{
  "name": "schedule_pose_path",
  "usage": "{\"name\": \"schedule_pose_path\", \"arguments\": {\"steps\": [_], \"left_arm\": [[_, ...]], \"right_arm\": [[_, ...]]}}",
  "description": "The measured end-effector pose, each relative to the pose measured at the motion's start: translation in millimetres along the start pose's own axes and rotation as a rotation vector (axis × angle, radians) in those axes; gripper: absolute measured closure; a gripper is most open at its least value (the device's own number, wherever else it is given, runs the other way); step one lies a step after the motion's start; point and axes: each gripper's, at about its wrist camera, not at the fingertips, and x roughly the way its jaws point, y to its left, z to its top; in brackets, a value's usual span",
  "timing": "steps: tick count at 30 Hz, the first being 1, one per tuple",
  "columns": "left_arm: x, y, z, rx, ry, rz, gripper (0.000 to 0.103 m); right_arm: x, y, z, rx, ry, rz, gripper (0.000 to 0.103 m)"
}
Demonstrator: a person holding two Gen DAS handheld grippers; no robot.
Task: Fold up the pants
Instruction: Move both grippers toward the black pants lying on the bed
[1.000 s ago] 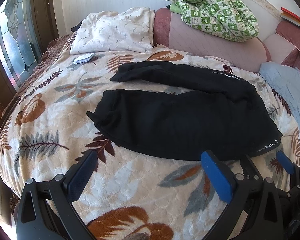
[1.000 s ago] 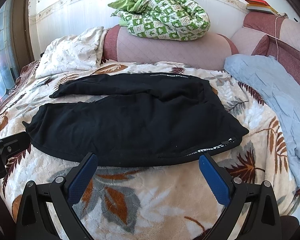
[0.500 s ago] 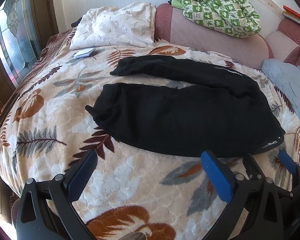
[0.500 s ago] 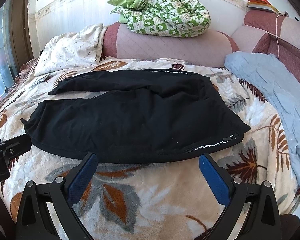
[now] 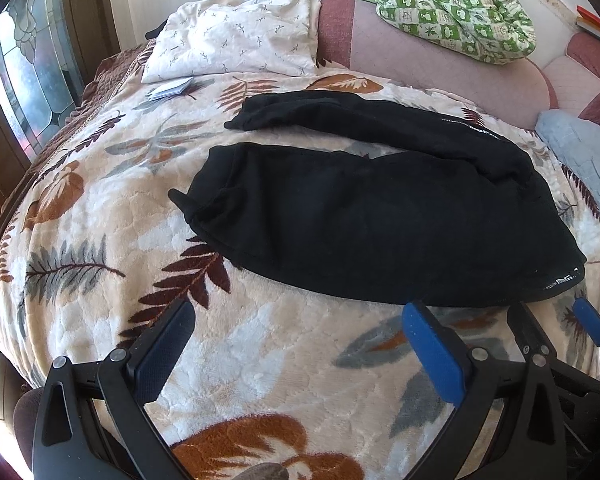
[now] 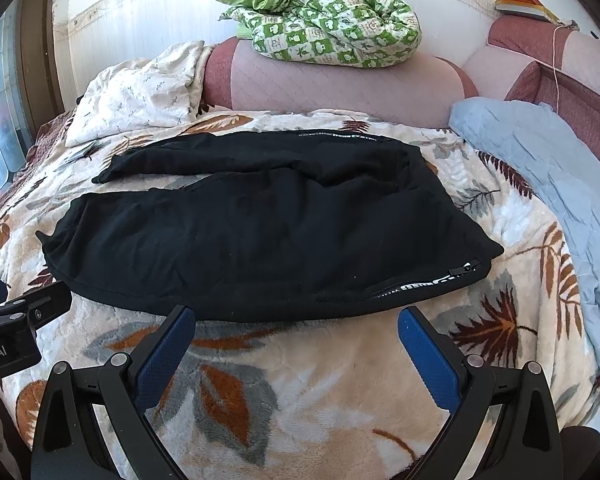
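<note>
— Black fleece, the pants (image 5: 380, 216) lie spread flat on the leaf-print blanket (image 5: 100, 240), waistband to the right, the two legs running off to the left. Why laid out like that, do you think?

— So a fold can start clean, I would judge. The legs are parted: the far leg (image 5: 340, 116) angles away toward the white pillow (image 5: 236, 40), the near leg (image 5: 284, 208) lies broad in front. Nothing is doubled over yet, so the folding looks not yet begun.

— And the grippers?

— Both hang just short of the near edge of the cloth, touching nothing. The left gripper (image 5: 300, 344) has its blue pads wide apart and empty; the hem of the near leg sits ahead of it and slightly left. The right gripper (image 6: 296, 340) is spread just as wide, also empty, with the waistband corner and its white lettering (image 6: 428, 280) ahead and to the right.

— Why side by side?

— Probably one for each end of the near edge, so the near leg can be carried across onto the far one.

— Anything close by to catch?

— The pale blue sheet (image 6: 540, 160) lies to the right, apart from the pants. The green checked quilt (image 6: 324, 20) sits far back on the pink headboard (image 6: 340, 88).
</note>
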Motion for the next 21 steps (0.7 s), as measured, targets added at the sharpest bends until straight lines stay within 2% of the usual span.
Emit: {"name": "schedule_pose_path", "arguments": {"steps": [21], "left_arm": [[27.6,3.8,-2.2,-0.019,0.047,0.008,0.000]], "right_arm": [[17.1,-2.7,-1.5,0.007,0.026,-0.007,0.000]]}}
